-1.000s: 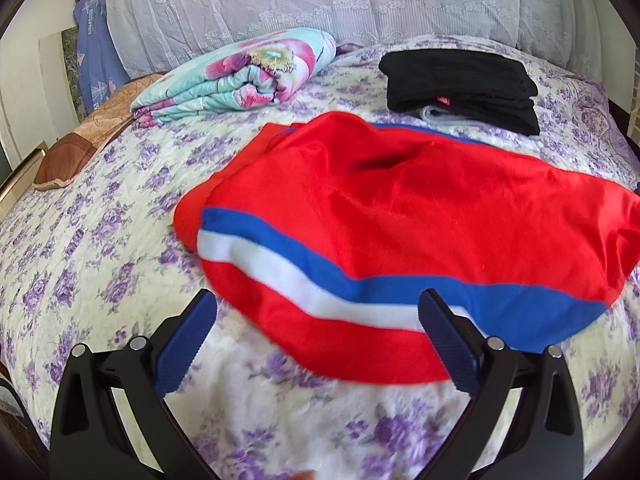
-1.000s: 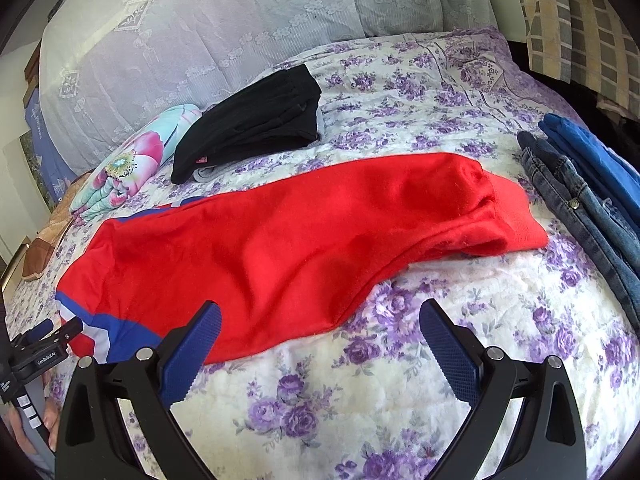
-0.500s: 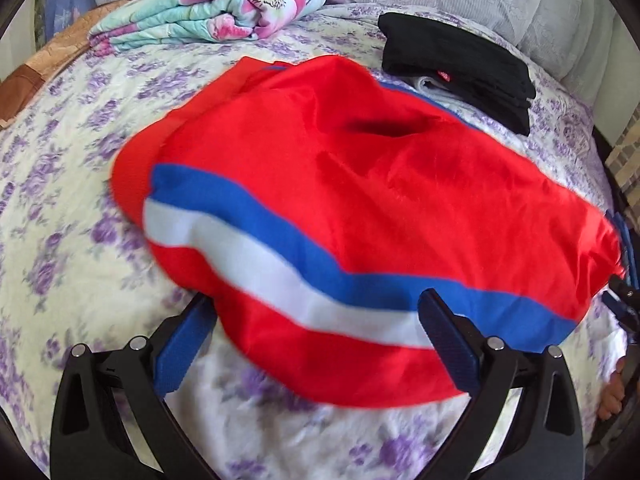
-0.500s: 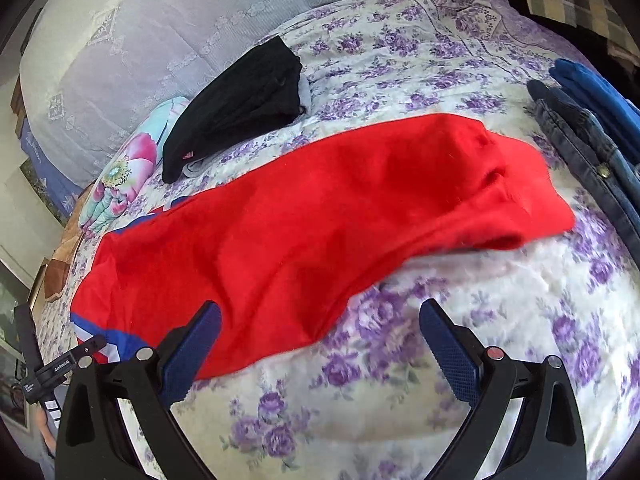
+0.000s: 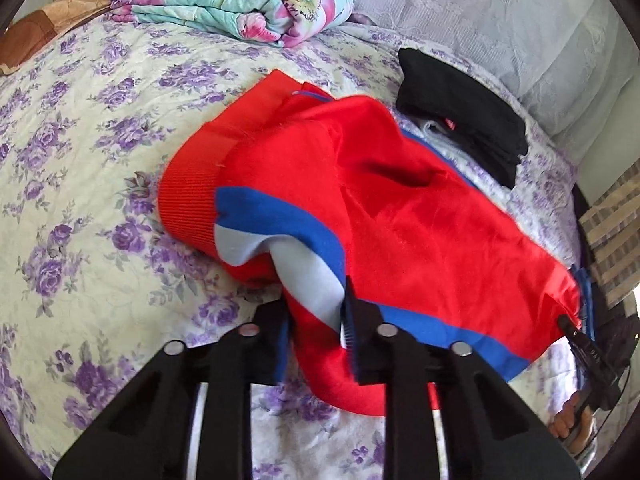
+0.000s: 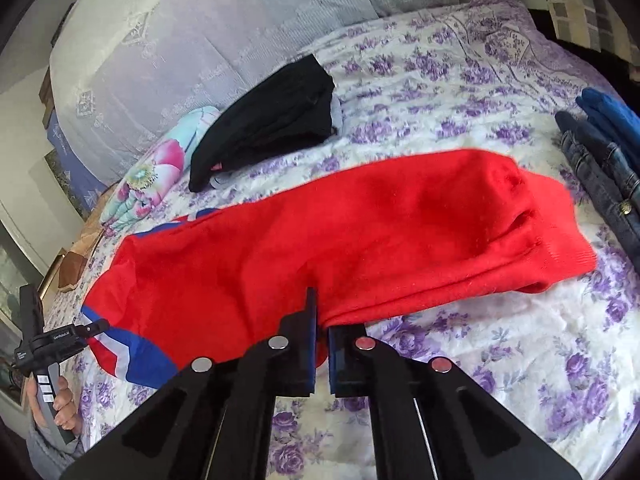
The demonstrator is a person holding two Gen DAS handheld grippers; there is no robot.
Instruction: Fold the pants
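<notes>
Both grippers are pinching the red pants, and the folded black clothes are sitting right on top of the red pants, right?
Not quite. Both the left gripper and right gripper do pinch the red pants, but the folded black clothes lie on the floral bedspread beyond the pants, not on top of them. The right wrist view shows this.

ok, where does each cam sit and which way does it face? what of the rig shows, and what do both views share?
Left wrist: sits on the left claw, looking down along its fingers at the striped waistband end of the red fabric pants; own claw is shut on that fabric, and the right claw shows at the far edge.
Right wrist: sits on the right claw, facing the pants' near edge, shut on it; the left claw and a hand show.
Shared: pants, folded black garment, purple-flowered bedspread.
</notes>
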